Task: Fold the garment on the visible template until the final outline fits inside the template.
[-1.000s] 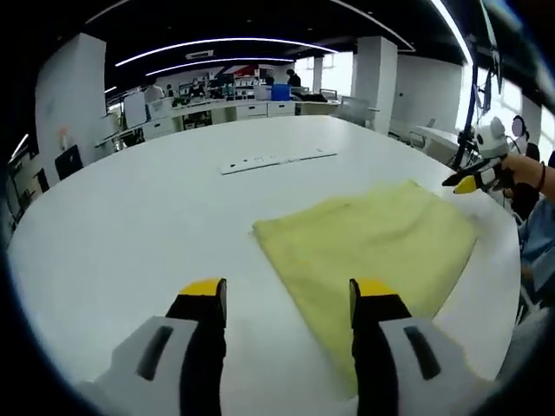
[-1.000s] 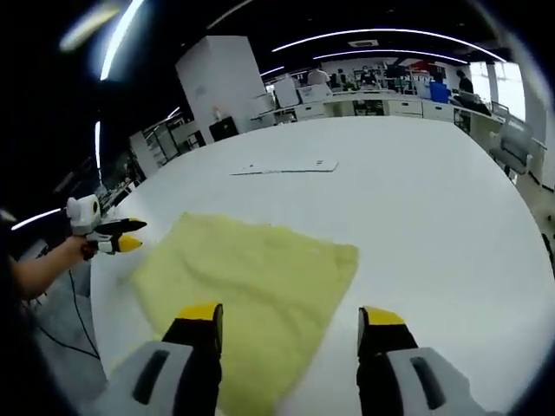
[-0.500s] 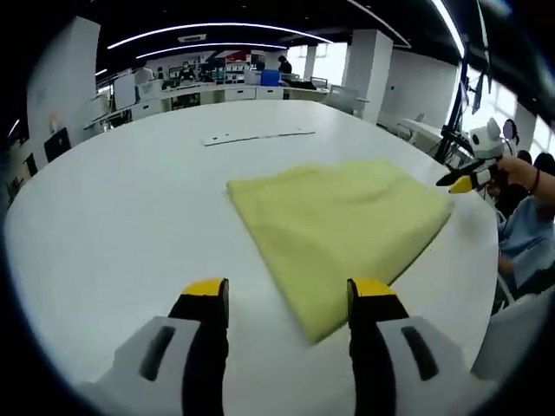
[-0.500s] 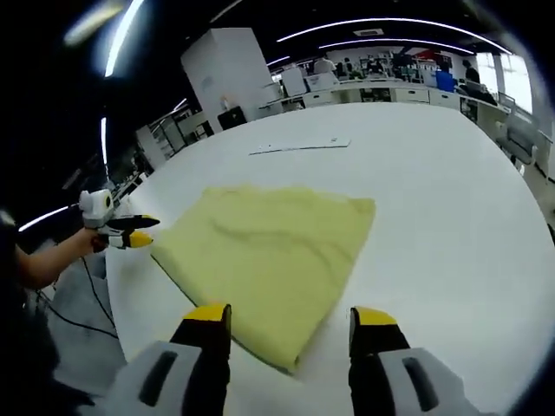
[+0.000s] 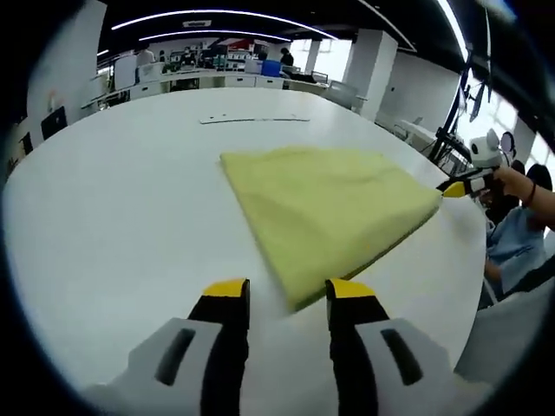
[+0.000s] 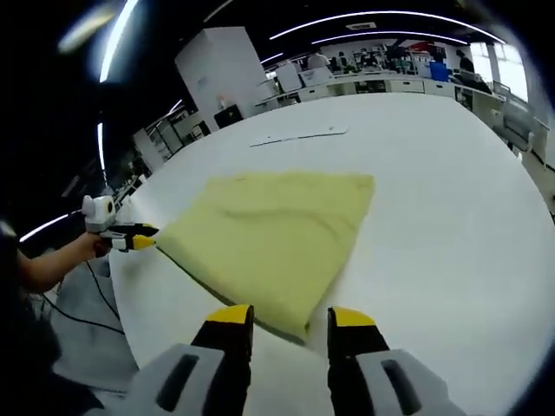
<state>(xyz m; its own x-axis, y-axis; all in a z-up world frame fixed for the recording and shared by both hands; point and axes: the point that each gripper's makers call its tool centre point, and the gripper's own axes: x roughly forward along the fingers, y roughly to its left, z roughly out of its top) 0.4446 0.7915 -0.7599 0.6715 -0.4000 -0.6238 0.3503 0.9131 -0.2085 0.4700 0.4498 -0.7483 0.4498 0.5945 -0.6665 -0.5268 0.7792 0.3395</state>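
Observation:
A yellow garment (image 5: 325, 204), folded flat, lies on the white round table (image 5: 104, 199). In the left gripper view my left gripper (image 5: 287, 296) is open, its jaws partly narrowed, and one near corner of the cloth sits between the tips. The right gripper (image 5: 458, 185), held by a hand, touches the cloth's right corner. In the right gripper view the garment (image 6: 269, 234) reaches toward me, and my right gripper (image 6: 290, 322) is open with a near corner between its tips. The left gripper (image 6: 132, 240) meets the cloth's left corner.
A flat white strip (image 5: 251, 120) lies on the table beyond the garment, also seen as a strip (image 6: 299, 134) from the right. The table edge runs close behind both grippers. A person's blue sleeve (image 5: 512, 251) is at the right. Office desks (image 6: 381, 82) stand far back.
Both cameras have dropped and drawn in toward the garment's corners. Each gripper's jaws have narrowed around a corner of the cloth. The garment itself lies as before.

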